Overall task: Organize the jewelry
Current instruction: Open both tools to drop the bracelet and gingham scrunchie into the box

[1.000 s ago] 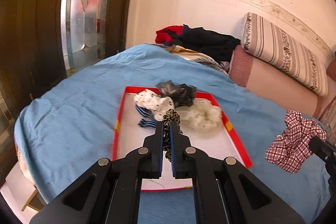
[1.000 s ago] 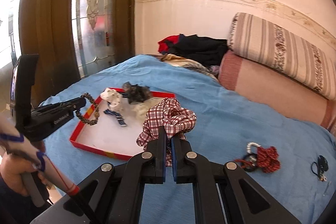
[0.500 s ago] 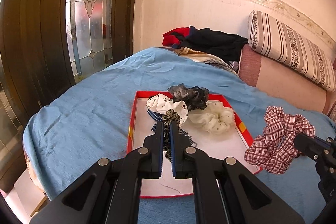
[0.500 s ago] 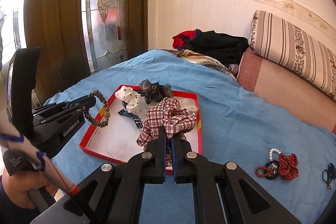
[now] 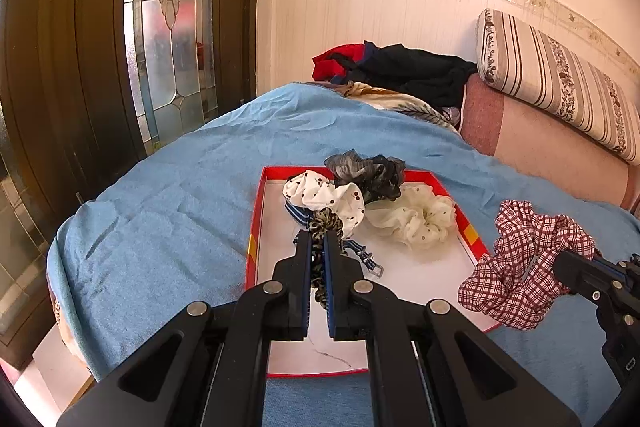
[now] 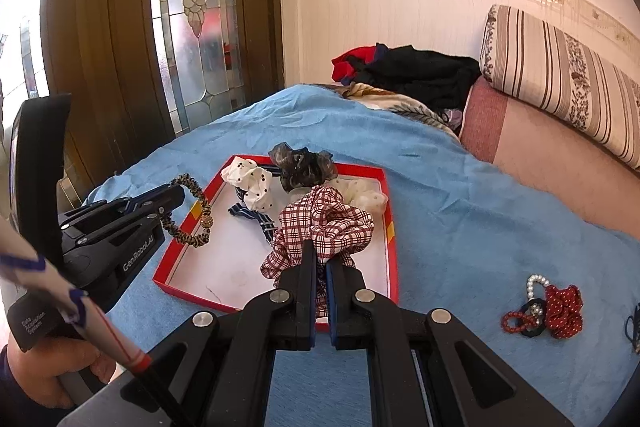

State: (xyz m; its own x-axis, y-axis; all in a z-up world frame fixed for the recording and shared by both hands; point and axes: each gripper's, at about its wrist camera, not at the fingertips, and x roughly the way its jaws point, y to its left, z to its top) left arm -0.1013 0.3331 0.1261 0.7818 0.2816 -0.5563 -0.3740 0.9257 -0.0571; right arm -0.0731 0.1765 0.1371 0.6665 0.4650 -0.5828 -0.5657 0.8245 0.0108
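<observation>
Red tray (image 6: 390,227) on blue bed (image 6: 460,195) already holds white dotted scrunchie (image 6: 250,183), dark sheer one (image 6: 304,165), cream one (image 5: 416,217), striped band (image 6: 252,217).

Left hand-held gripper (image 5: 318,247) clamped on leopard scrunchie (image 6: 192,211), over tray's left rim.

Right hand-held gripper (image 6: 320,259) clamped on red plaid scrunchie (image 6: 324,223), above tray, not yet dropped.

Left to do, I'd judge: release both, then fetch red dotted scrunchie with bead bracelets (image 6: 548,307) lying well apart on bed.

the red plaid scrunchie (image 6: 324,227), clamped in the right gripper (image 6: 319,267), has been carried from over the blue bedspread (image 6: 460,211) to above the red tray (image 6: 390,227), so that in the left wrist view it is now seen overlapping the tray's right rim
</observation>
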